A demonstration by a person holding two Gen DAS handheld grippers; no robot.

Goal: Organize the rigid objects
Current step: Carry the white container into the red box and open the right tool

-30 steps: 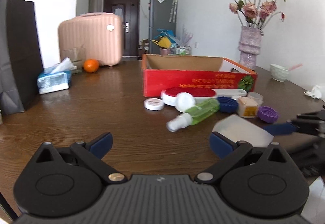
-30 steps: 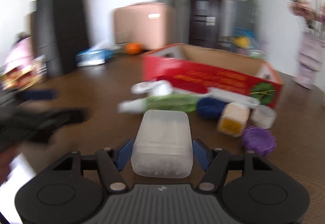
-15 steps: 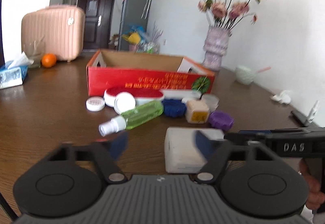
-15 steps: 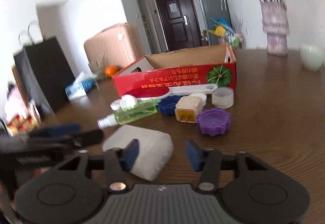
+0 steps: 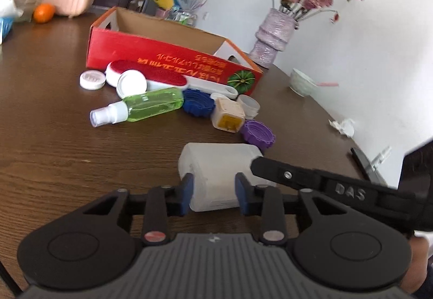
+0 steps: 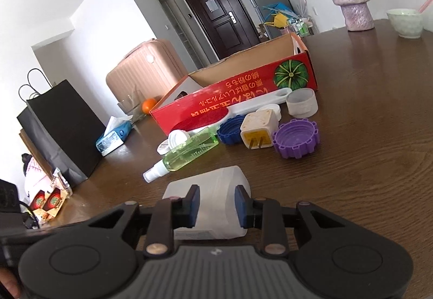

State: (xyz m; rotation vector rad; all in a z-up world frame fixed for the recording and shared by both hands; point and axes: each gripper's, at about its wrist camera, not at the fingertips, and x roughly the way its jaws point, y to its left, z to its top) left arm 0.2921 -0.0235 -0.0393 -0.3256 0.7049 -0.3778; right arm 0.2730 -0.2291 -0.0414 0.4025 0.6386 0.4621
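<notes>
Tub (image 5: 216,174) lies on the table (image 5: 54,136), nearest, with the 2 grippers closing on it from opposite ends: left gripper (image 5: 213,194) and right gripper (image 6: 217,207) both pinch it, likely for a shared lift. Beyond, loose caps, plug (image 6: 257,131) and bottle (image 5: 140,106) wait before the open box (image 5: 167,60).

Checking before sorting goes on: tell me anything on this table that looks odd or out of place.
The translucent white container is clamped by both the left gripper and the right gripper at once, jaws closing on it. The green spray bottle lies tipped on its side. The red box has its print upside down. Nothing looks spilled.
</notes>
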